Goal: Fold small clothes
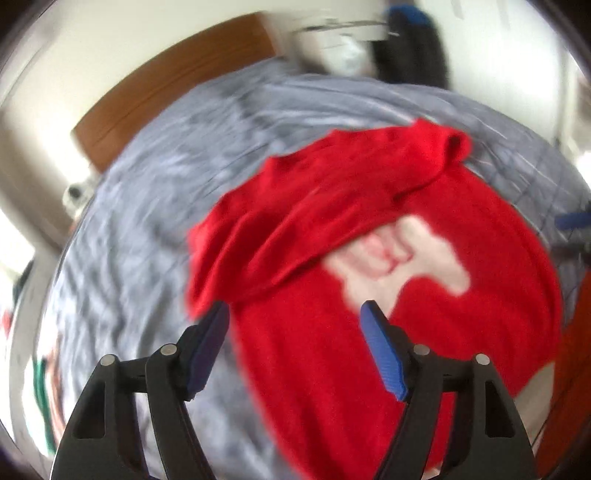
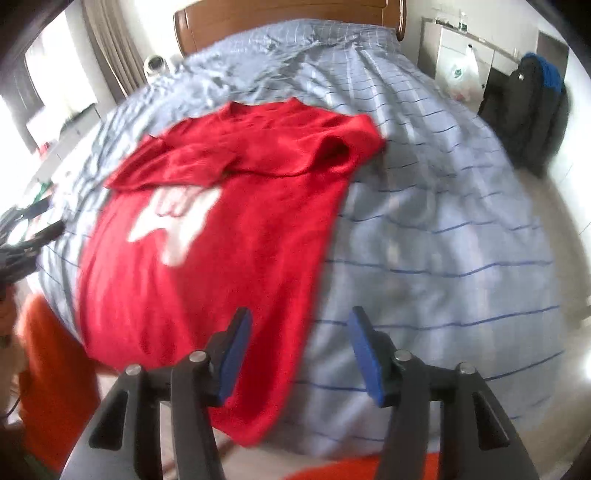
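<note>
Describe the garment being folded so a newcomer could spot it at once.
Start from the bed with the grey-blue striped cover. On it lies a red top, both sleeves folded across its chest. Its solid red and white chest print set it apart.

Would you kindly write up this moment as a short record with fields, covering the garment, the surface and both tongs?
garment: red shirt with a white print, lying flat
fold state: both sleeves folded in across the chest, body not yet folded
surface: blue striped bed cover
hem: hangs over the near edge of the bed
left tongs: open, nothing between them, over the shirt
right tongs: open, holding nothing, over the shirt's right edge
background: wooden headboard
</note>
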Available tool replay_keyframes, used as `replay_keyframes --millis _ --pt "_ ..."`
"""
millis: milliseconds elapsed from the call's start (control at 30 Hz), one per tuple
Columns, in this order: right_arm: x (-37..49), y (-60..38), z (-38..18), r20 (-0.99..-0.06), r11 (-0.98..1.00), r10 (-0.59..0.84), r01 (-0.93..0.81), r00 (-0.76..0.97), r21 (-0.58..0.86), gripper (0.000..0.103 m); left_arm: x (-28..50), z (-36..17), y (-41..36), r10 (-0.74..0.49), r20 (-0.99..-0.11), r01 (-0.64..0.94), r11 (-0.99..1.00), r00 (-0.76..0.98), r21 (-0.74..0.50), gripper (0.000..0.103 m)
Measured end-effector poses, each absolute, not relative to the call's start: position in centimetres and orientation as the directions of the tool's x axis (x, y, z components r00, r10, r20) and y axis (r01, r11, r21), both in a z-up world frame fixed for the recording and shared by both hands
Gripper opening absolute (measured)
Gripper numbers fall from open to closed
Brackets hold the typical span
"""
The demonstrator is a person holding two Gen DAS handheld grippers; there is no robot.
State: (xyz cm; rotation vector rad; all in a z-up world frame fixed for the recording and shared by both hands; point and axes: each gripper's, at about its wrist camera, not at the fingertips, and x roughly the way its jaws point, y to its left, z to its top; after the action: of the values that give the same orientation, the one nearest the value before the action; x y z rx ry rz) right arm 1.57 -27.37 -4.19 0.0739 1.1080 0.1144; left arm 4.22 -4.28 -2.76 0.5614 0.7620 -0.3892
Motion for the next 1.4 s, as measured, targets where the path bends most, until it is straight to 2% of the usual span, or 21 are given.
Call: replay_keyframes --millis 167,267,400,433,467,500,533,667,733,767,800,833,867,1000,1167,1267,1400 --pt "-1.6 -25.7 -7.3 -0.853 0.989 0.135 -0.022 0.505 0.143 0.054 7.9 -5.6 -8.8 -0.123 -0.726 0.578 0.699 0.677 0.421 0.076" --pt "-2.3 -26.1 -7.5 -0.848 0.984 0.166 -0.023 0.503 0.179 0.054 10.9 -7.2 -10.3 -0.096 -0.752 0.578 0.705 0.653 0.411 0.076" --pt "-2.9 -26.0 -7.3 -0.828 0.987 0.153 -0.045 0.539 0.153 0.054 13.9 -9.5 -10.6 -0.081 -0.768 0.565 0.726 0.636 0.392 0.074" --pt "-2.9 -26.0 -7.3 -0.825 0.987 0.157 -0.049 0.542 0.156 0.054 14.0 -9.6 -10.6 -0.091 -0.765 0.565 0.73 0.637 0.384 0.069" --pt "-3.0 -25.9 -7.4 -0.823 0.985 0.166 -0.056 0.543 0.162 0.054 15.4 -9.8 -10.2 -0.106 -0.772 0.572 0.736 0.627 0.363 0.051" --pt "-3.0 -25.8 -7.6 -0.823 0.983 0.178 -0.065 0.539 0.17 0.054 15.6 -9.7 -10.2 -0.128 -0.788 0.583 0.746 0.602 0.323 0.017" --pt "-3.1 -25.7 -7.8 -0.824 0.982 0.184 -0.072 0.536 0.172 0.054 16.2 -9.7 -10.2 -0.131 -0.801 0.579 0.759 0.585 0.298 0.006" --pt "-3.3 -25.4 -8.4 -0.827 0.98 0.196 -0.095 0.527 0.172 0.054 16.0 -8.1 -8.1 -0.202 -0.798 0.56 0.806 0.567 0.194 0.006" --pt "-3.3 -25.5 -8.1 -0.818 0.979 0.201 -0.095 0.538 0.179 0.054 16.1 -7.5 -6.8 -0.228 -0.809 0.56 0.816 0.542 0.145 0.012" --pt "-3.3 -25.6 -8.0 -0.816 0.979 0.202 -0.094 0.542 0.18 0.054 16.0 -7.4 -6.3 -0.241 -0.823 0.576 0.808 0.514 0.123 0.027" --pt "-3.3 -25.6 -8.0 -0.814 0.979 0.2 -0.091 0.546 0.18 0.054 15.8 -7.5 -6.1 -0.246 -0.837 0.597 0.794 0.489 0.116 0.054" --pt "-3.3 -25.7 -8.0 -0.814 0.98 0.198 -0.089 0.546 0.179 0.054 15.6 -7.6 -6.1 -0.242 -0.838 0.61 0.781 0.49 0.132 0.065" --pt "-3.3 -25.7 -8.0 -0.814 0.98 0.198 -0.088 0.546 0.18 0.054 14.9 -7.5 -6.2 -0.237 -0.821 0.624 0.761 0.519 0.175 0.07" --pt "-3.1 -25.4 -8.4 -0.821 0.979 0.204 -0.088 0.534 0.186 0.054 13.9 -8.6 -8.6 -0.22 -0.831 0.692 0.679 0.511 0.246 0.07" --pt "-3.3 -24.9 -8.1 -0.817 0.979 0.202 -0.095 0.54 0.179 0.054 14.9 -10.9 -11.2 -0.167 -0.826 0.676 0.67 0.539 0.306 0.069" --pt "-3.8 -24.9 -8.0 -0.816 0.981 0.195 -0.09 0.544 0.174 0.054 15.9 -10.2 -10.5 -0.153 -0.826 0.61 0.747 0.543 0.263 0.009" --pt "-4.0 -25.4 -8.0 -0.814 0.983 0.183 -0.076 0.552 0.17 0.054 16.7 -5.6 -5.0 -0.242 -0.781 0.493 0.865 0.576 0.095 0.008"
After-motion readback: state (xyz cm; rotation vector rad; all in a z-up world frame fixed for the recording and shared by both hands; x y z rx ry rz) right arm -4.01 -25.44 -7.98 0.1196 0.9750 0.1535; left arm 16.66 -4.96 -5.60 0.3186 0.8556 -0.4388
